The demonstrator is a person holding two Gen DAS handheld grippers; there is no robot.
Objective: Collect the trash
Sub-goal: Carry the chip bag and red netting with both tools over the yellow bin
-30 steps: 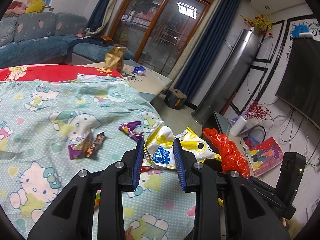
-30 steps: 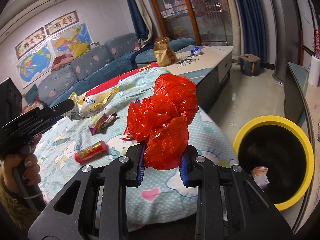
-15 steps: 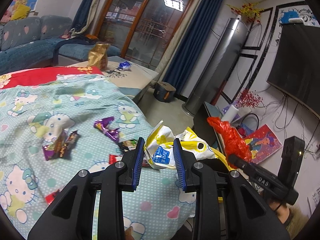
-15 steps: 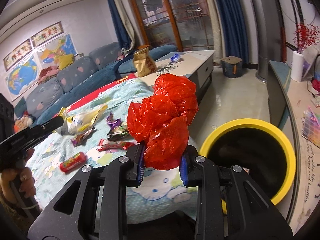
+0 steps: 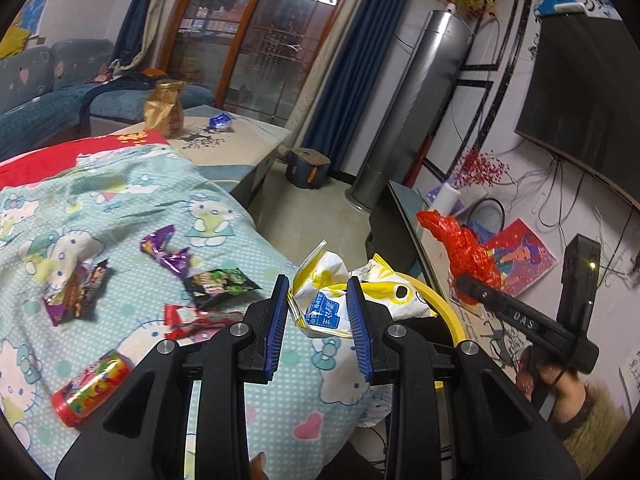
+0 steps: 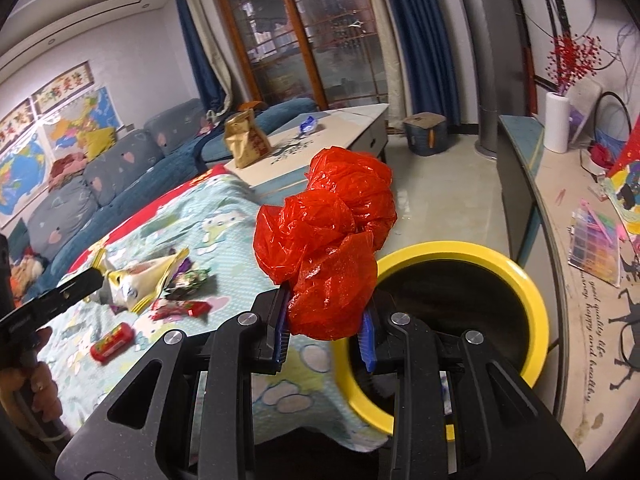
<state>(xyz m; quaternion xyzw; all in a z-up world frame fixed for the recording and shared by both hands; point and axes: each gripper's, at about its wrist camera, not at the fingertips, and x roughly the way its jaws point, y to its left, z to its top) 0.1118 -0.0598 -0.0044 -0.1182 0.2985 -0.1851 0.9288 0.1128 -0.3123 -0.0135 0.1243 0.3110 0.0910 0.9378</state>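
My left gripper [image 5: 320, 320] is shut on a crumpled yellow and white snack bag [image 5: 344, 300] held above the bed's edge. My right gripper [image 6: 324, 320] is shut on a crumpled red plastic bag [image 6: 328, 248], held at the near rim of the yellow bin [image 6: 520, 276]. The bin's rim [image 5: 448, 312] also shows behind the snack bag in the left wrist view, as does the red bag [image 5: 460, 248]. Several wrappers lie on the Hello Kitty sheet: a purple one [image 5: 166, 250], a dark green one [image 5: 218, 284], a red one [image 5: 196, 318] and a red candy tube [image 5: 90, 388].
A low TV cabinet [image 6: 532, 184] runs along the right behind the bin. A coffee table [image 5: 224, 144] with a gold bag [image 5: 164, 108] stands beyond the bed. A sofa [image 6: 100, 184] lies at the far left. Open floor [image 6: 448, 196] lies between bed and cabinet.
Both grippers have swung right, away from the bed and toward the yellow bin, each still holding its trash. The red bag now hangs at the bin's near rim.
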